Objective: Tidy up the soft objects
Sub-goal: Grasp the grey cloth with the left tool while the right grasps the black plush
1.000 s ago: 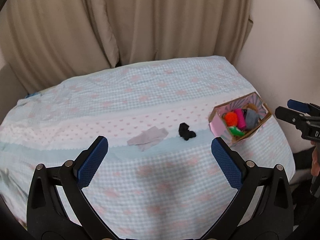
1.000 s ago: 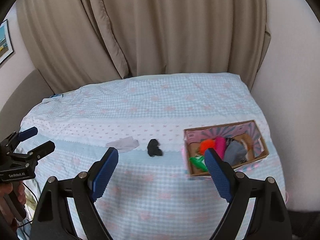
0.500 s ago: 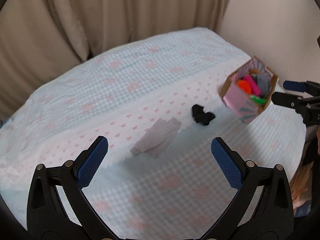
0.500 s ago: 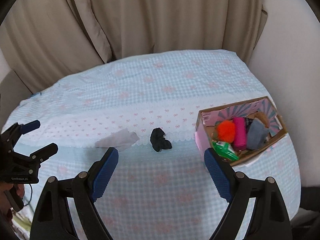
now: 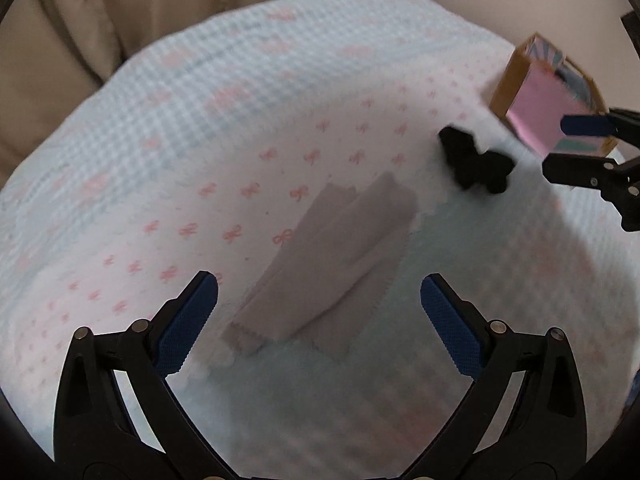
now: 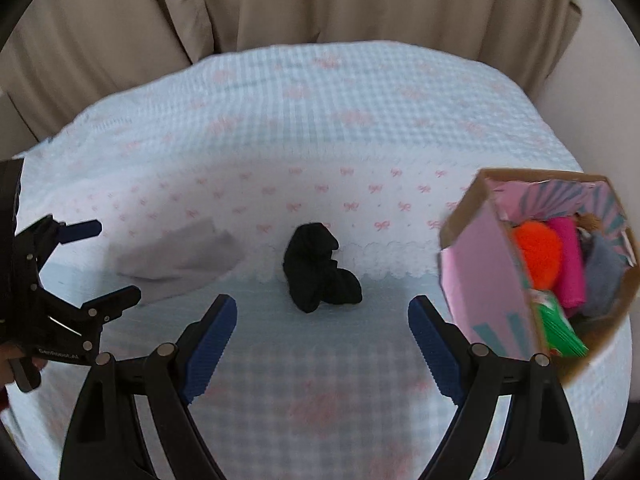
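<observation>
Hovering over a bed (image 6: 320,120) spread with a blue-and-pink checked cover, two hand-held grippers stood poised above the last loose items — neither one yet gripping anything. The left hand-held gripper (image 5: 319,304) had its blue-padded jaws spread wide over a flat grey cloth (image 5: 336,256), which lay between and just beyond the fingertips without touching them. The right hand-held gripper (image 6: 322,328) was likewise wide open and empty, with a crumpled black sock (image 6: 318,270) lying on the cover just ahead of it, framed between the jaws.

At the right edge of the bed sat a cardboard box (image 6: 480,280) with a pink lining, already holding several soft things: an orange pom-pom (image 6: 538,254), a rolled pink cloth (image 6: 568,260), a grey piece (image 6: 604,276) and something green (image 6: 560,332) near its front corner. The sock lay near the box; the grey cloth lay farther off, on the sock's other side.

Judging by the layout, the sorting appeared well advanced — most items were boxed, and only the cloth and the sock remained out on the cover, each still to be picked up and carried over. Beige curtains (image 6: 280,0) hung behind the bed.
</observation>
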Motion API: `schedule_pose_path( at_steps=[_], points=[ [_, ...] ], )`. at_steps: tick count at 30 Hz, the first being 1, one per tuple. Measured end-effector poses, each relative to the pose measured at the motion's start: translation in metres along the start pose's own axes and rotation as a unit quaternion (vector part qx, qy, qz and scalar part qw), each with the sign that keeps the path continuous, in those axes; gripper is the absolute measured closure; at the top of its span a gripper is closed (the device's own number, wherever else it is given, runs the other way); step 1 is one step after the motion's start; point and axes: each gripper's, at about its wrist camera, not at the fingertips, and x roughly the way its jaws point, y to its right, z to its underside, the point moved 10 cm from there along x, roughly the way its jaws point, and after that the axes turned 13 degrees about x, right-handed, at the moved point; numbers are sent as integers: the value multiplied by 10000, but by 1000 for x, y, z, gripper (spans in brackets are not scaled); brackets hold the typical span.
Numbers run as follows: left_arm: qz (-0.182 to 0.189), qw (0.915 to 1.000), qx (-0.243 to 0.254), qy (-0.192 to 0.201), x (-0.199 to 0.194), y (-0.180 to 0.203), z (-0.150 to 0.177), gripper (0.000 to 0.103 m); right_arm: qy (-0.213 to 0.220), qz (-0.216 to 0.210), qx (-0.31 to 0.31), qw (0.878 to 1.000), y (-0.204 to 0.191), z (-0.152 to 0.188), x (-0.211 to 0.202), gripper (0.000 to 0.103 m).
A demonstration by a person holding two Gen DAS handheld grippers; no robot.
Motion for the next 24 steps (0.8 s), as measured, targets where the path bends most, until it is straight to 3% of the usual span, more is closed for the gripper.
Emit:
schedule_pose_path(
  at_steps=[5,11,17,20,21,24],
  points=[
    [-9,9986,507,-131,36,9,3,7,-82,-18,-176,9998,1,0,39,21],
    [293,9976,625,-92,49,10,-1,7,-289,-89,-425,9986,-4,4,76,28],
    [357,9964,739,-234,54,12,-7,8,-463,-231,-520,9973,-10,8,91,47],
    [396,9955,821,-246,50,14,-9,29,-430,-267,-548,9972,-13,5,89,64],
    [393,9951,871,-247,48,15,-10,39,-422,-267,-554,9972,-15,5,89,71],
    [422,9938,997,-237,44,20,-9,71,-387,-275,-582,9972,-20,5,86,79]
  ],
)
